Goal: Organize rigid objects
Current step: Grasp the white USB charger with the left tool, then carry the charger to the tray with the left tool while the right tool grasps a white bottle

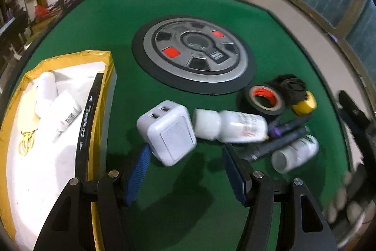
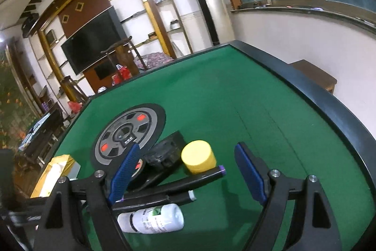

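On the green table a white USB charger cube [image 1: 168, 132] lies just ahead of my left gripper [image 1: 186, 171], which is open; the cube is close to the left blue pad [image 1: 138, 171]. A white bottle [image 1: 231, 125] lies to its right, then two black markers [image 1: 282, 140] and a small white bottle [image 1: 295, 154]. My right gripper [image 2: 188, 171] is open over the same pile. The yellow cap [image 2: 198, 157] and a purple-tipped marker [image 2: 188, 180] sit between its fingers, untouched. The green-labelled bottle [image 2: 152, 220] lies below them.
A yellow-edged box [image 1: 14, 109] at the left holds white bottles [image 1: 47, 91], a gold clip [image 1: 25, 142] and a black pen [image 1: 89, 121] against its right wall. A black tape roll [image 1: 264, 99], a black object [image 1: 291, 84] and the table's round centre panel [image 1: 192, 55] lie beyond.
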Motion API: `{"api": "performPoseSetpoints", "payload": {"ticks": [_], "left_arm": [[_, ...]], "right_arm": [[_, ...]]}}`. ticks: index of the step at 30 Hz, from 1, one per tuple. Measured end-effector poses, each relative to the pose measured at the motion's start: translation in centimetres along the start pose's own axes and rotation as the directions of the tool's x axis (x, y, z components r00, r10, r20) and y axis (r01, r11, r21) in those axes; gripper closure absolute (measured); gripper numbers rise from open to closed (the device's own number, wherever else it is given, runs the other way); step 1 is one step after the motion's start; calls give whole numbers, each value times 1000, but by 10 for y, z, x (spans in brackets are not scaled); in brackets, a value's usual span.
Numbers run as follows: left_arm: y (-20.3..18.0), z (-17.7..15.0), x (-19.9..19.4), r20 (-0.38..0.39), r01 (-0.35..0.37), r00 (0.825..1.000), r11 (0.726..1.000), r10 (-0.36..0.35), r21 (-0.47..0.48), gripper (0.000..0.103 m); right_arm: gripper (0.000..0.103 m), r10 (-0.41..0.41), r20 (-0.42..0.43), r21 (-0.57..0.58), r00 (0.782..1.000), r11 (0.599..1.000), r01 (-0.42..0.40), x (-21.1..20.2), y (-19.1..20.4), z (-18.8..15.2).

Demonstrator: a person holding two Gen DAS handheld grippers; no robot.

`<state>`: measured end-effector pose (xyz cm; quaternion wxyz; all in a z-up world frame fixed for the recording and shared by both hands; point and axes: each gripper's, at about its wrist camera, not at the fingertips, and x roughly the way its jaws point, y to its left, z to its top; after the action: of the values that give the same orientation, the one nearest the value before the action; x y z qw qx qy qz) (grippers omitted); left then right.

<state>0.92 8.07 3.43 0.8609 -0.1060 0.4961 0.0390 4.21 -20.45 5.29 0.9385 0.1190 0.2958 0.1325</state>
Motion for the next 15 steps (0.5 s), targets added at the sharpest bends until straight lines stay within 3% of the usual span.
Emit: {"api": "performPoseSetpoints", "payload": {"ticks": [3, 9, 11, 15], "left_arm": [[-2, 5, 4, 9, -24, 1000, 1000, 24, 14, 37], [3, 15, 5, 34, -3, 999, 1000, 3, -6, 37], [2, 17, 5, 47, -28, 998, 1000, 28, 4, 59], [2, 14, 3, 47, 28, 998, 999, -28, -15, 58]], "right_arm": [[21, 16, 0, -6, 1000, 1000, -16, -3, 2, -2], [21, 39, -23, 2, 999, 999, -39, -4, 3, -2], [21, 37, -29, 3, 999, 999, -37, -2, 1, -3], [21, 33, -30, 0, 999, 999, -33, -2, 1, -3]]}}
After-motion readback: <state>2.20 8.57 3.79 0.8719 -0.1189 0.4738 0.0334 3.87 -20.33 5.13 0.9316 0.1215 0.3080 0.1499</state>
